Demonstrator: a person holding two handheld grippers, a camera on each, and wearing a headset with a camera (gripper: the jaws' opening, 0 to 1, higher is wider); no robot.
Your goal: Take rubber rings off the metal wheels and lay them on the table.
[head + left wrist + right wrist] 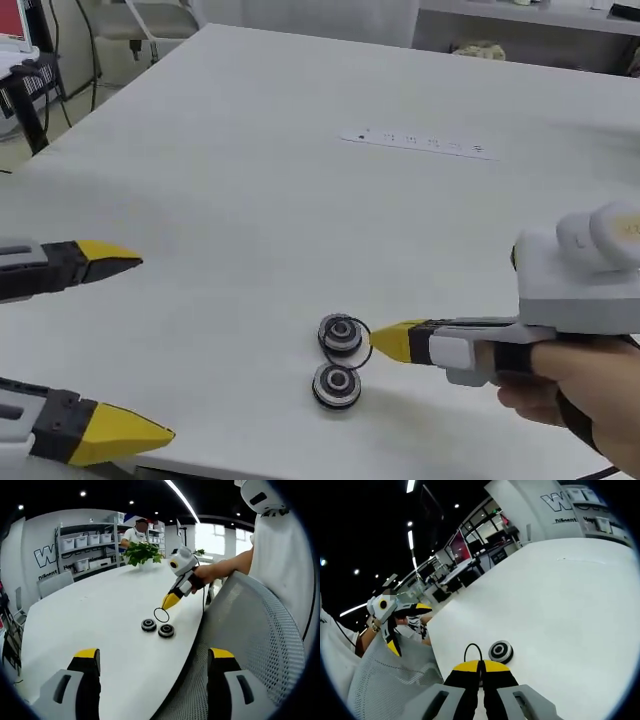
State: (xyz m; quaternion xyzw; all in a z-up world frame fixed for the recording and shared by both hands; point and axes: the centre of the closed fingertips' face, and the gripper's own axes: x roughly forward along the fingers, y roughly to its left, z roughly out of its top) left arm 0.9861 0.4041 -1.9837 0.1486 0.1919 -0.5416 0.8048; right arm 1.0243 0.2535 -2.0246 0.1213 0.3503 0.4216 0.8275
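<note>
Two metal wheels lie side by side near the front edge of the white table point(250, 200): the far wheel point(340, 334) and the near wheel point(336, 385). My right gripper point(385, 342) comes in from the right, shut on a thin black rubber ring point(161, 615) that hangs from its yellow tips just beside the far wheel. In the right gripper view the ring point(473, 652) loops up from the closed gripper point(481, 666), with one wheel point(500, 651) beside it. My left gripper point(155, 348) is wide open and holds nothing, well left of the wheels.
A flat white strip with small marks point(415, 142) lies farther back on the table. A grey mesh chair point(250, 630) stands at the table's near edge. At the far end there is a potted plant point(141, 552), with a person behind it.
</note>
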